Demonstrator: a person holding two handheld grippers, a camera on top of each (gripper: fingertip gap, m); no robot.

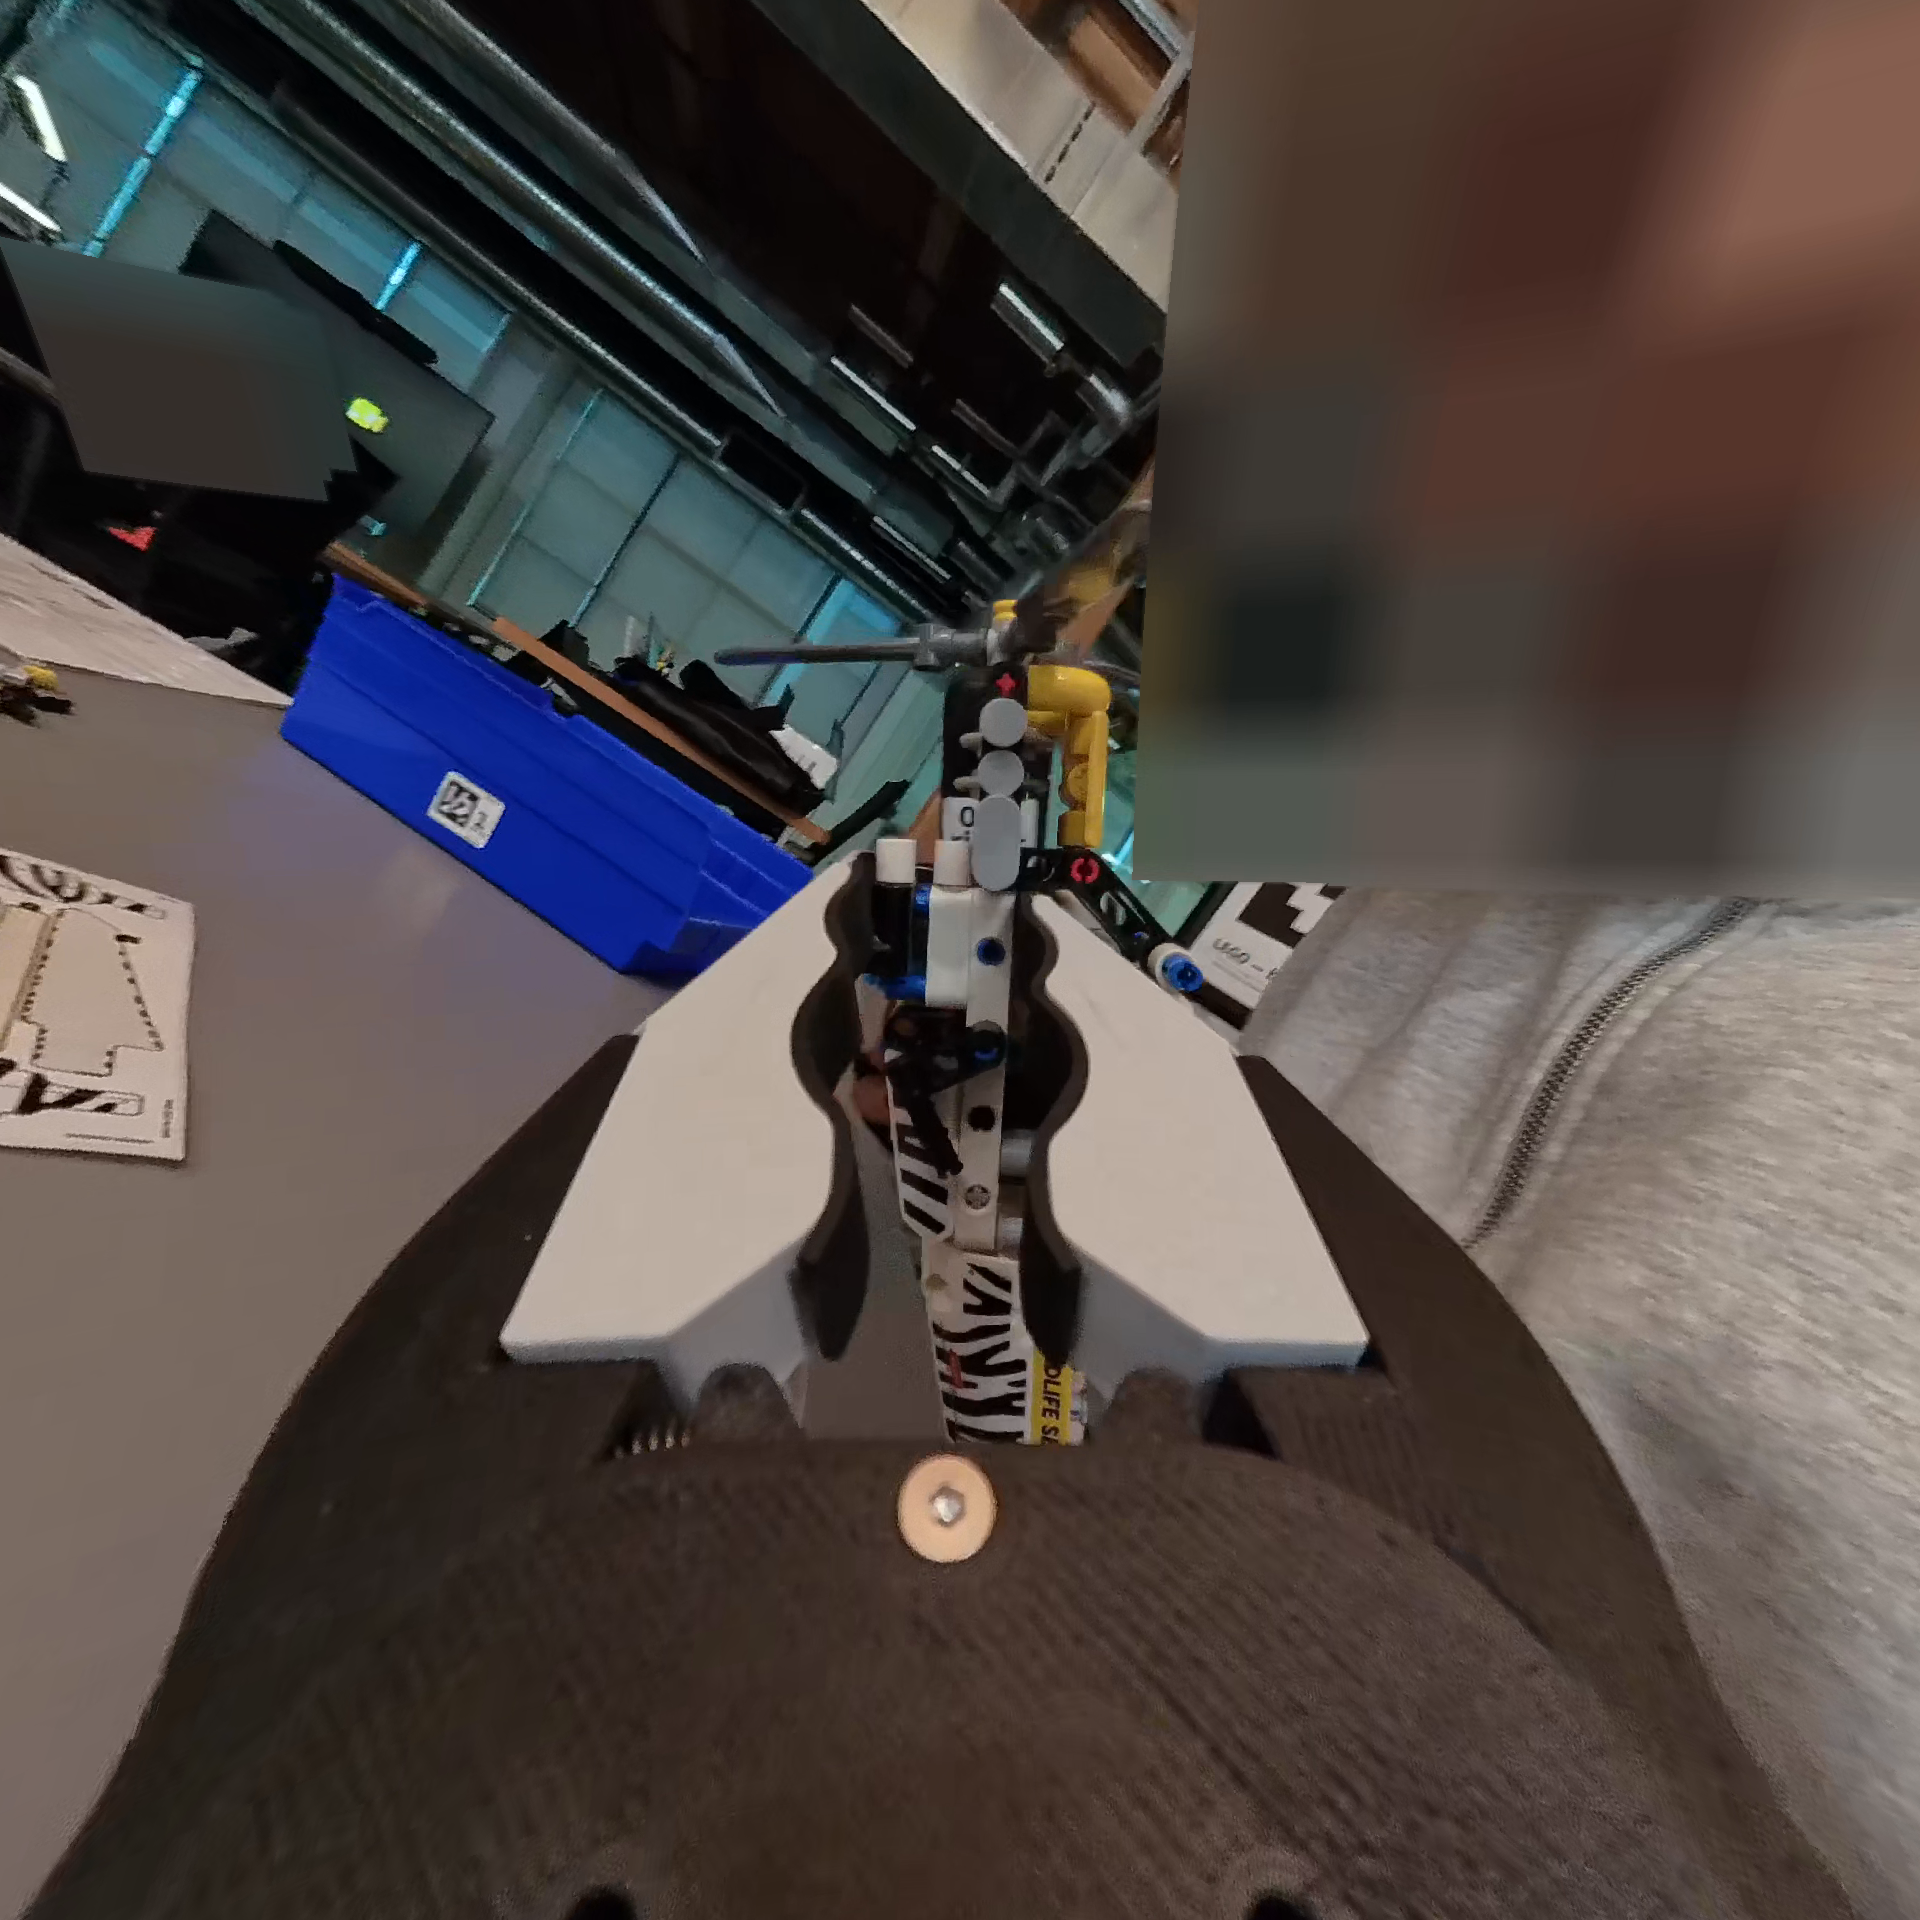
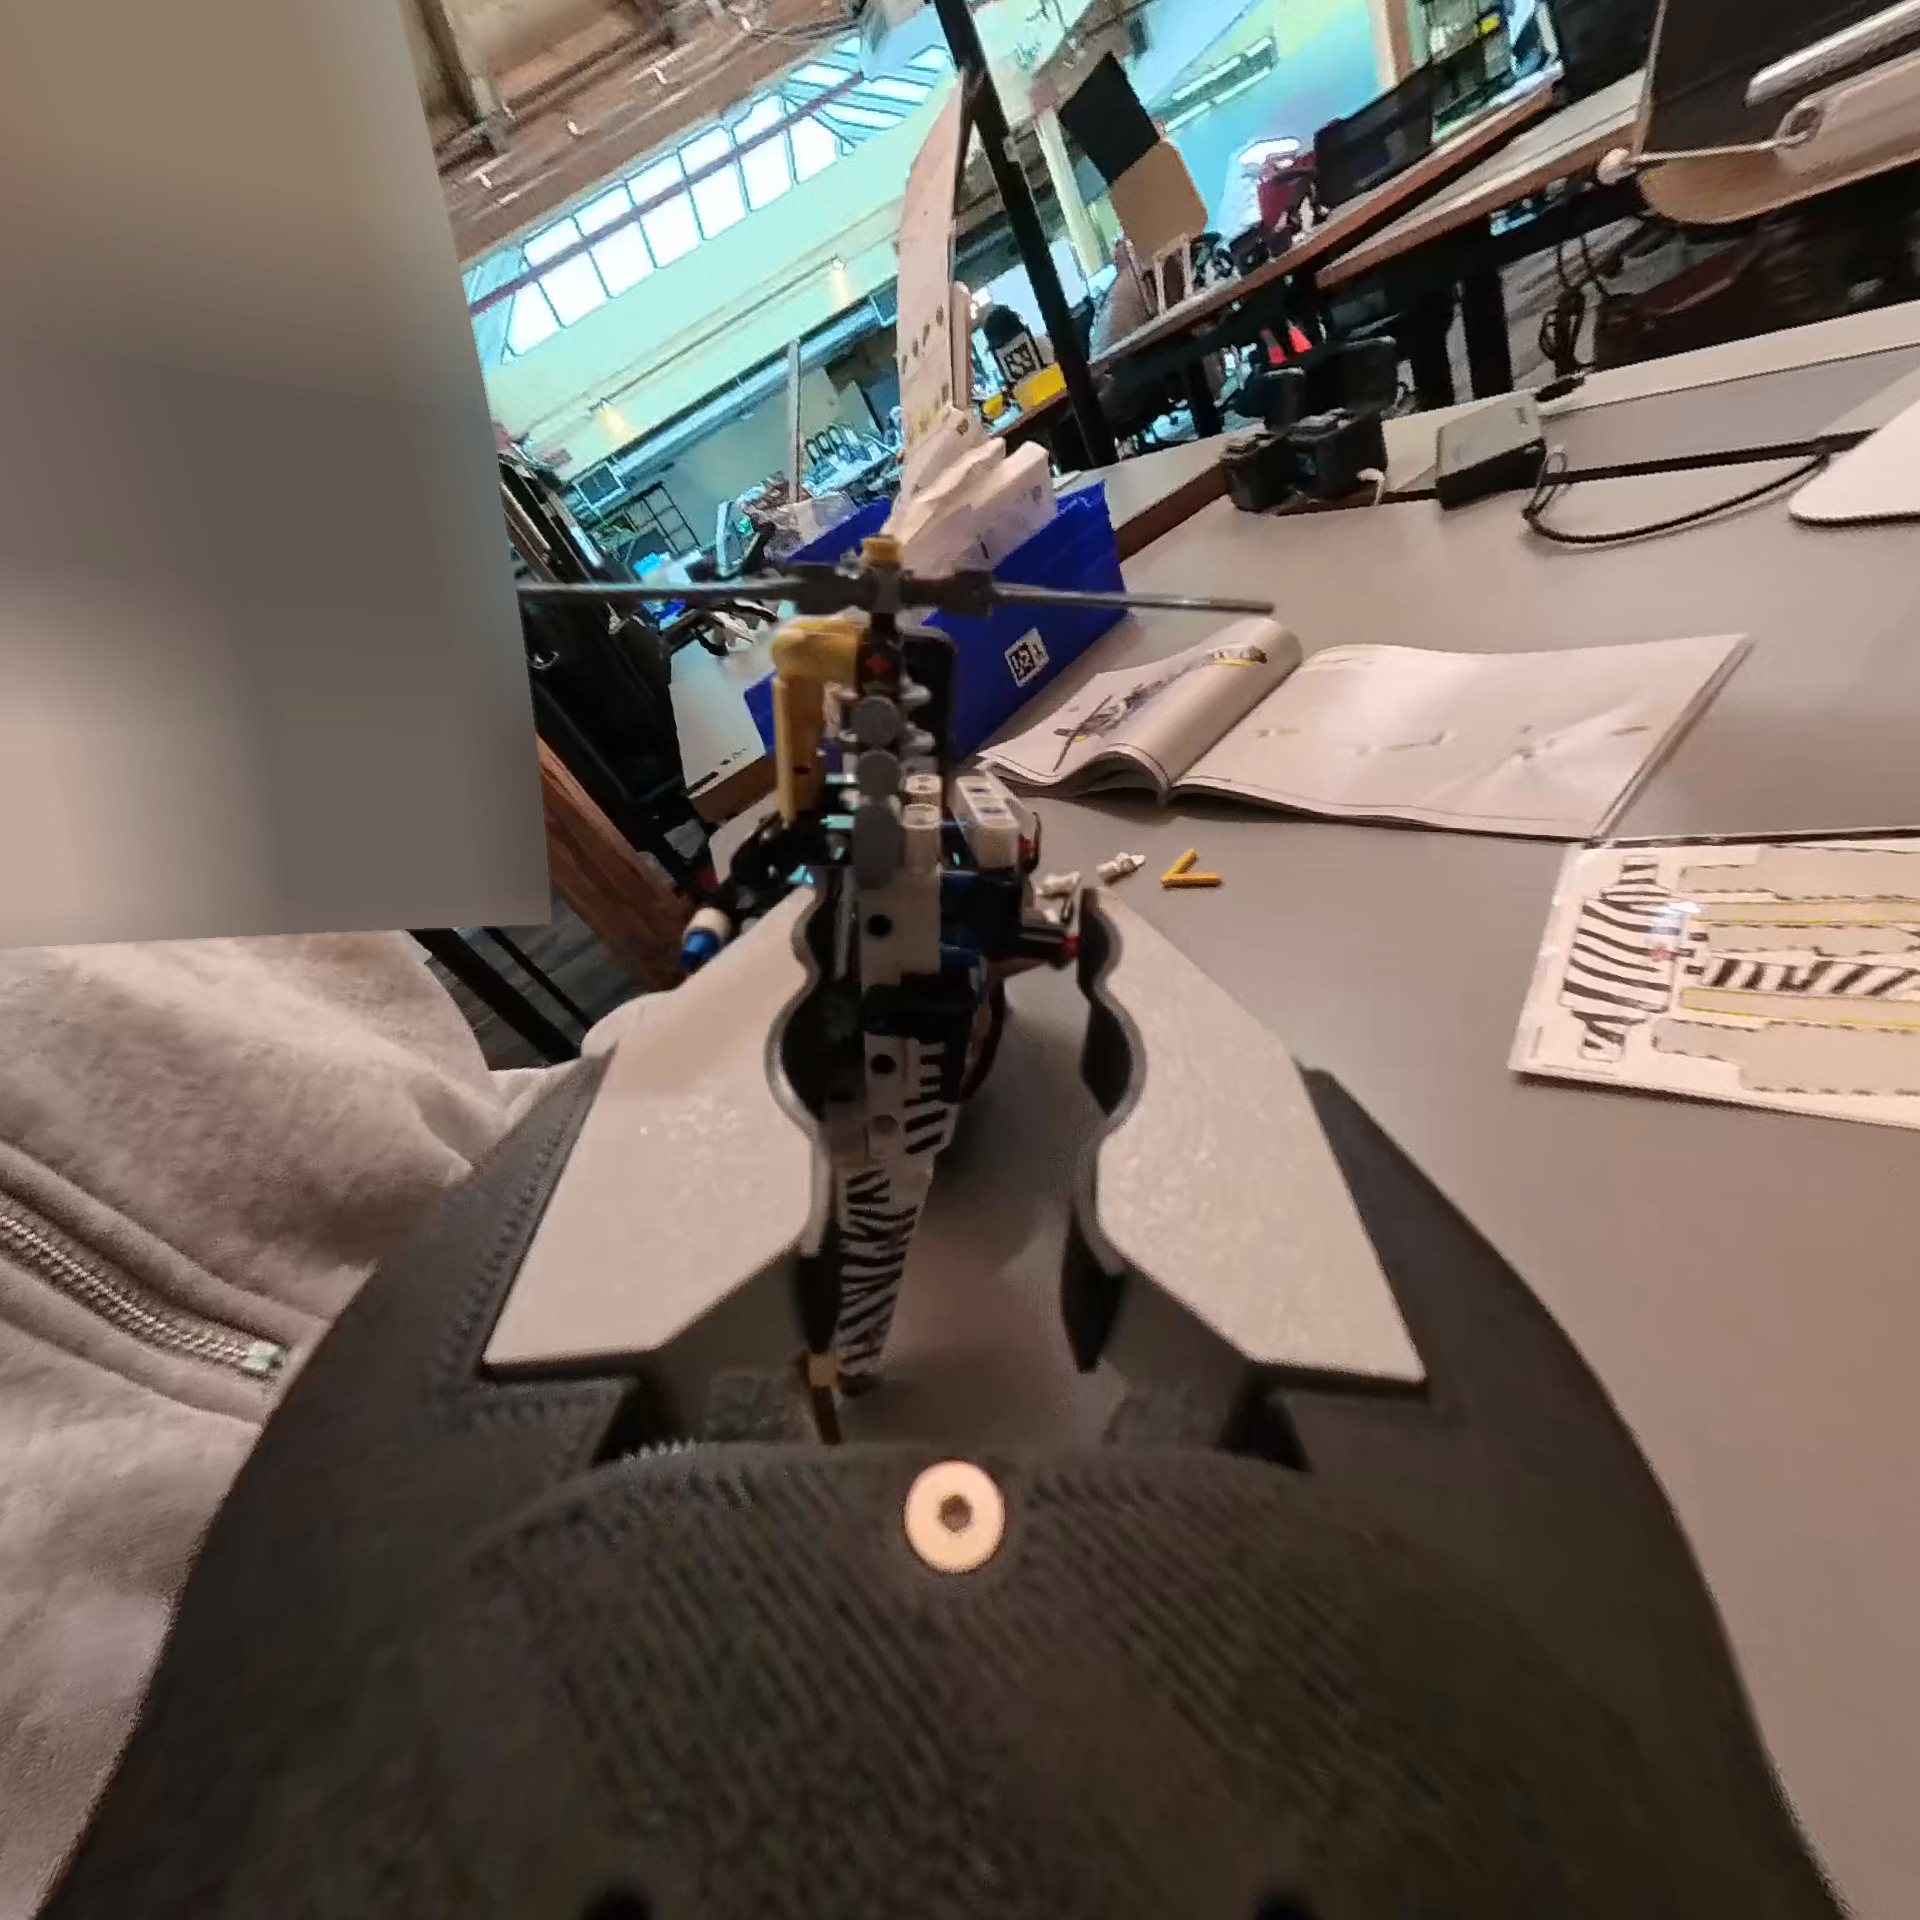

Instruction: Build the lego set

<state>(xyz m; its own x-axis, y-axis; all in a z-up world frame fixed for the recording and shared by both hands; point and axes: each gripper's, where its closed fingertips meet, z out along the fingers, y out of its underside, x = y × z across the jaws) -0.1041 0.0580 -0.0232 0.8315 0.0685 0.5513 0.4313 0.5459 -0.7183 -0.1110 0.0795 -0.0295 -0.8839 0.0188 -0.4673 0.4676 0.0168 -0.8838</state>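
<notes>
The lego helicopter model (image 1: 982, 935) is black, white and grey, with zebra-striped stickers, a yellow piece by the mast and a grey rotor (image 1: 831, 652) on top. My left gripper (image 1: 940, 894) is shut on the model's body, with the striped part lying back between the fingers. In the right wrist view the same model (image 2: 894, 935) lies along the left finger of my right gripper (image 2: 956, 914). That gripper's jaws stand apart, and bare table shows between the model and the right finger. The model is held above the grey table (image 2: 1558, 1351).
A blue bin (image 1: 499, 769) stands at the table's far edge; it also shows in the right wrist view (image 2: 1039, 592). An open instruction booklet (image 2: 1403, 738), a sticker sheet (image 2: 1745, 977), a yellow angled piece (image 2: 1190, 871) and small loose parts (image 2: 1122, 862) lie on the table. A person's grey sweater (image 1: 1662, 1143) is close behind the model. The tips of both grippers are at nearly the same place.
</notes>
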